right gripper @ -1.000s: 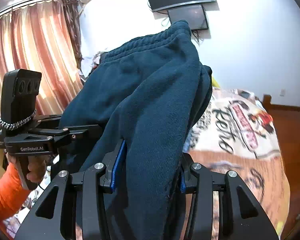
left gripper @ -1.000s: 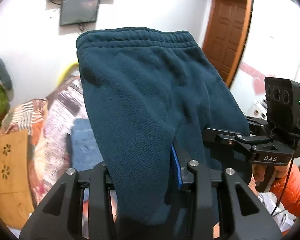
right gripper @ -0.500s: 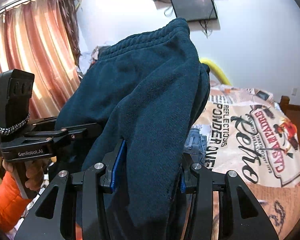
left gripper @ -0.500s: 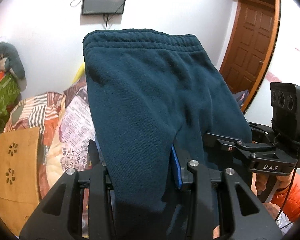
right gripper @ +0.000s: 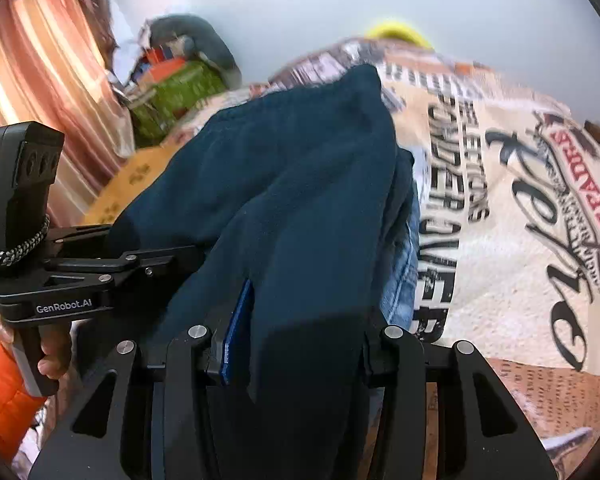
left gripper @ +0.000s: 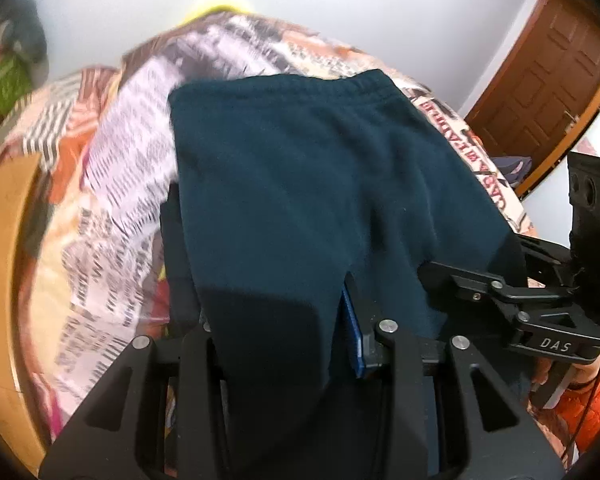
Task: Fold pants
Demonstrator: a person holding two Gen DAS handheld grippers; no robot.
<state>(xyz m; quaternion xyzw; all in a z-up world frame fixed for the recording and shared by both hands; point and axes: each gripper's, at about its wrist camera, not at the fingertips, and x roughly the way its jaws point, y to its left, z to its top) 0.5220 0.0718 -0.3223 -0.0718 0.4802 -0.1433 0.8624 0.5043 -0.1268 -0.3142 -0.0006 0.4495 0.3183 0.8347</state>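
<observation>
Over the bedspread [right gripper: 512, 216], pants [left gripper: 312, 200] clamped between both grippers' fingers [left gripper: 352, 336].

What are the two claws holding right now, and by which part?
Both the left claw and right claw grip the pants by the end opposite the waistband.

Both cameras have tipped downward: a second ago the pants [left gripper: 312, 200] stood against the white wall with the waistband up near the wall-mounted screens, and now the printed bedspread [right gripper: 520, 220] lies behind them and the screens have slid out of view. Ahead of the left gripper [left gripper: 276, 320] the waistband has dropped to lie over the bed, and ahead of the right gripper [right gripper: 296, 328] a strip of light blue denim [right gripper: 400, 280] now shows beside the pants.
</observation>
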